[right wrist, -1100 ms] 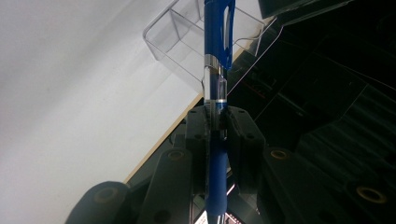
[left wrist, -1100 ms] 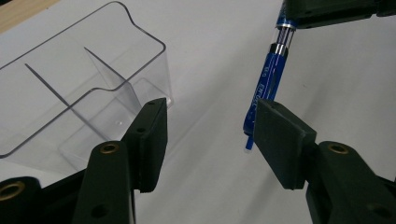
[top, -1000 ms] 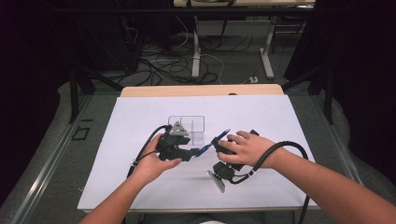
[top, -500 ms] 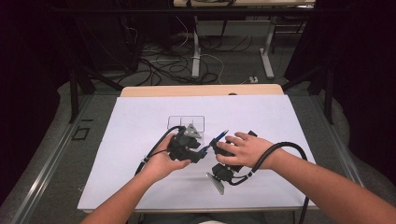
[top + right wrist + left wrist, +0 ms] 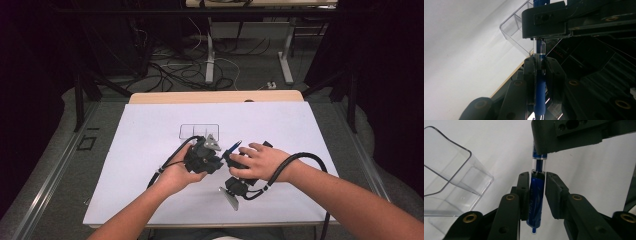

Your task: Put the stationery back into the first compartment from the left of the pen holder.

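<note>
Pinching a blue pen (image 5: 537,195) between nearly closed jaws, the left gripper (image 5: 537,195) holds it by the lower barrel, the tip poking out below the pads. The right gripper (image 5: 541,77) also clamps the same pen (image 5: 540,90), its jaws pressed tight on the barrel. In the high view both grippers meet near the middle of the white table (image 5: 300,125), the pen (image 5: 233,147) slanting up between the hands. A clear plastic box (image 5: 454,185) sits beside the left gripper; the high view shows that box (image 5: 199,131) just beyond the grippers.
</note>
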The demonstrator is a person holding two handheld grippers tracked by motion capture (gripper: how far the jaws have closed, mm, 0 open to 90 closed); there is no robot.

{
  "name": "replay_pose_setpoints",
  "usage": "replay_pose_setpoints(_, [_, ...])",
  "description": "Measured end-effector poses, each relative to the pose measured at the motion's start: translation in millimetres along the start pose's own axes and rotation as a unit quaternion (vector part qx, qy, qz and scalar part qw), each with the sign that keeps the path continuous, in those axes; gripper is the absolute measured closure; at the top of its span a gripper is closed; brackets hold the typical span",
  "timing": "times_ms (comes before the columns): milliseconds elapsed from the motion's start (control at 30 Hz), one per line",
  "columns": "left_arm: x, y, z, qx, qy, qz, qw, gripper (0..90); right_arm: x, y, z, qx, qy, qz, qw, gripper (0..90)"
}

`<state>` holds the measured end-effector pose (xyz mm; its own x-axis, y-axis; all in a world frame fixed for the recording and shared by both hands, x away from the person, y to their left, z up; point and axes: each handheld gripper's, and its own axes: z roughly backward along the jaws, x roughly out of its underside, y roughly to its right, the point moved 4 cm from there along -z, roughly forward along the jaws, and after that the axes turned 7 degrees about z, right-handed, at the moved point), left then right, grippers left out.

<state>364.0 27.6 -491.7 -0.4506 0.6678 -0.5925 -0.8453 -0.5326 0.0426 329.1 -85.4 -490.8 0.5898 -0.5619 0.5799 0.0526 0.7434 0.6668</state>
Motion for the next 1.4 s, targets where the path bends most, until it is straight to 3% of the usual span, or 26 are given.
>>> replay_pose_setpoints(467, [0.4,0.6,-0.1,-0.004,-0.006,-0.015,0.9999,78.7,-1.4,-0.6,-0.3,-0.001,0.001,0.003,1.0000,79.5])
replay_pose_setpoints(600, [1.0,-0.3,0.5,-0.002,0.001,-0.008,1.0000,79.0,-1.2,0.2,-0.8,0.000,0.001,0.000,1.0000,78.7])
replay_pose_setpoints(800, [2.9,-7.6,2.5,-0.008,0.001,0.005,1.0000,79.1,-1.3,-0.6,-2.5,0.009,0.005,0.000,0.9999,67.1])
replay_pose_setpoints(1033, [4.9,-14.7,7.1,-0.011,0.010,0.028,0.9995,79.2,-1.6,0.9,0.1,0.013,0.009,0.001,0.9999,62.4])
replay_pose_setpoints(1100, [4.8,-16.5,8.2,-0.015,0.018,0.033,0.9992,79.1,-1.4,0.9,-0.8,0.014,0.015,-0.009,0.9998,61.7])
replay_pose_setpoints(1233, [5.2,-18.7,11.8,-0.013,0.029,0.049,0.9983,79.1,-1.8,0.3,-0.6,-0.006,0.021,-0.026,0.9994,58.6])
replay_pose_setpoints(1400, [4.6,-24.4,18.2,-0.016,0.039,0.058,0.9975,79.1,-0.4,-3.1,-0.8,-0.042,0.016,-0.081,0.9957,55.7])
